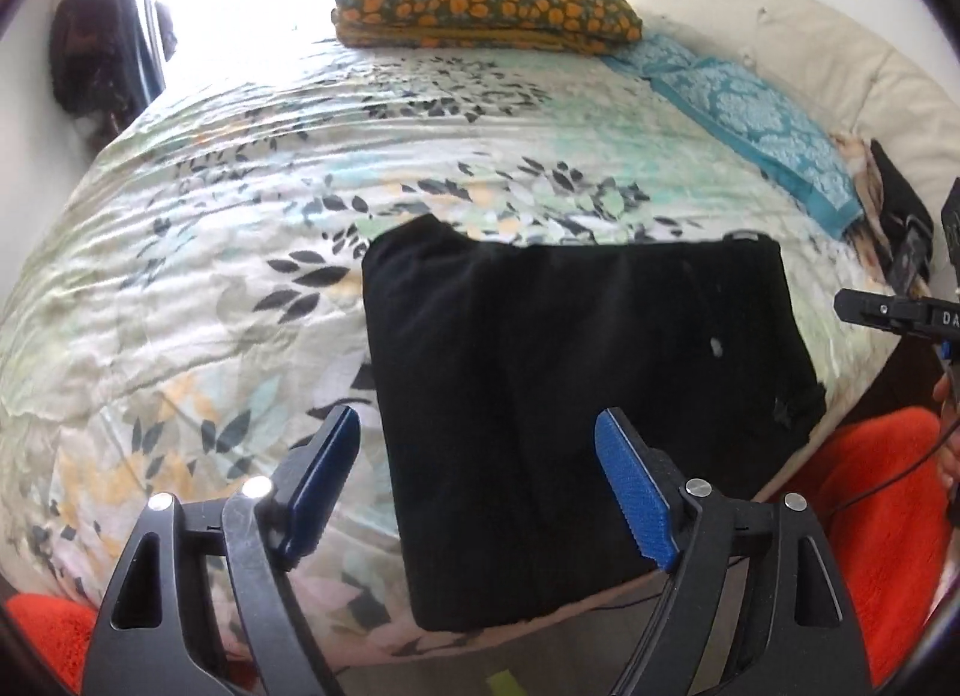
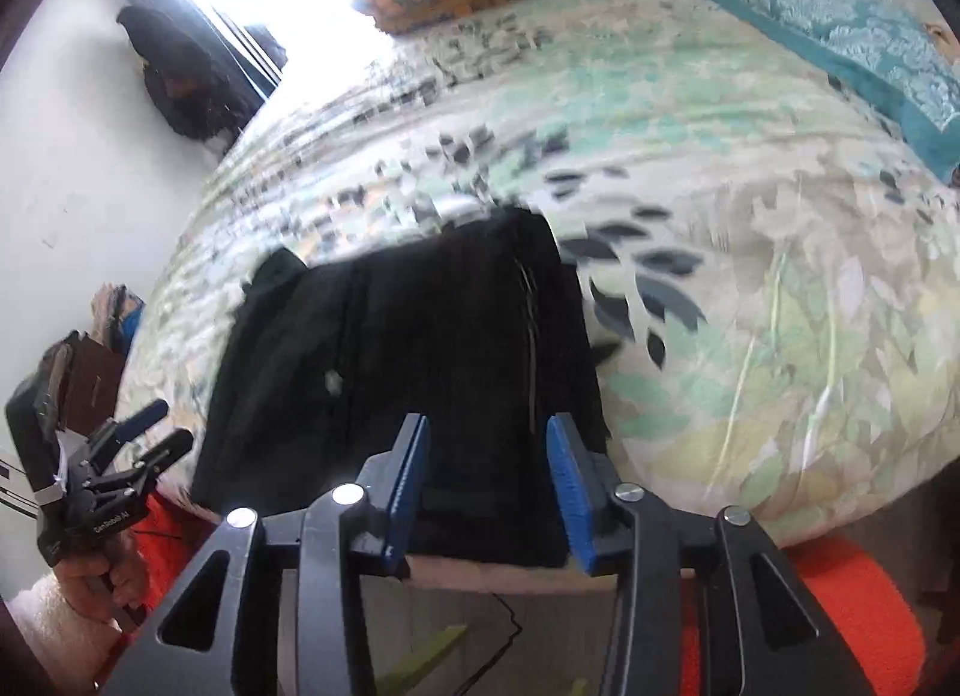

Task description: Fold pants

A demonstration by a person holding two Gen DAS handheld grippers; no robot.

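Observation:
The black pants [image 1: 570,396] lie folded into a thick rectangle on the floral bed cover [image 1: 210,216], close to the bed's near edge. My left gripper [image 1: 480,450] hovers over the fold's near left part, jaws wide open, nothing between the blue pads. In the right wrist view the pants [image 2: 408,360] fill the middle. My right gripper [image 2: 489,462] hangs above their near edge, partly open and holding nothing. The left gripper [image 2: 171,425] also shows at the left edge of that view, in a person's hand [image 2: 90,582].
An orange-flowered folded blanket [image 1: 486,6] and a teal patterned cloth [image 1: 750,114] lie at the far end by the cream headboard [image 1: 810,36]. An orange-red rug [image 1: 870,516] covers the floor beside the bed. A dark bag [image 1: 90,54] hangs on the left wall.

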